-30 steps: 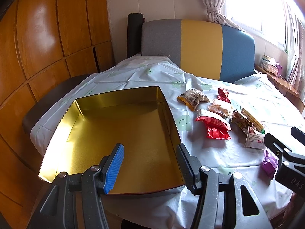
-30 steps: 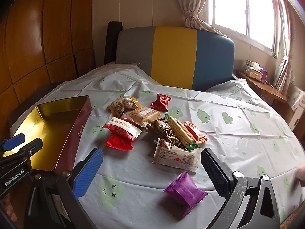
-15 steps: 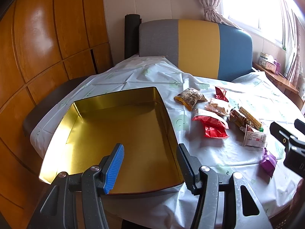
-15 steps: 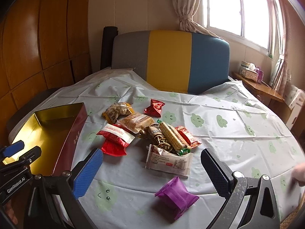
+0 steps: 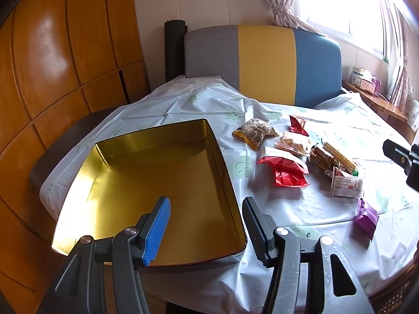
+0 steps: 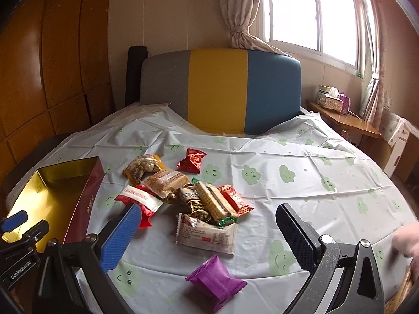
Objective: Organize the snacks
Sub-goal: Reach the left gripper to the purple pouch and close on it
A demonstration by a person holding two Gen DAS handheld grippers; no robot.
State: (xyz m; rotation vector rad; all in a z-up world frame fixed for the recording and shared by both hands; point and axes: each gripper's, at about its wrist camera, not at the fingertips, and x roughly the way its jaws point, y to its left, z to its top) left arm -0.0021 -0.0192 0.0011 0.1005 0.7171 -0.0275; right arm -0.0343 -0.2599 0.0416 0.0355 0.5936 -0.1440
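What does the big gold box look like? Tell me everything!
The box is a wide, shallow, rectangular tin with no lid on it. Inside it is shiny gold metal and has nothing in it. Its outside wall is dark red with gold writing. It lies flat on the cloud-patterned tablecloth, near the table's edge, with the pile of snacks beside it. No snack touches it.

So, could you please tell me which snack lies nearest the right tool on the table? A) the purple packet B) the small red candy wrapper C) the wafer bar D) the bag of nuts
A: the purple packet lies alone at the near edge of the tablecloth, between and just ahead of the open right tool, while the other snacks sit further back in a cluster.
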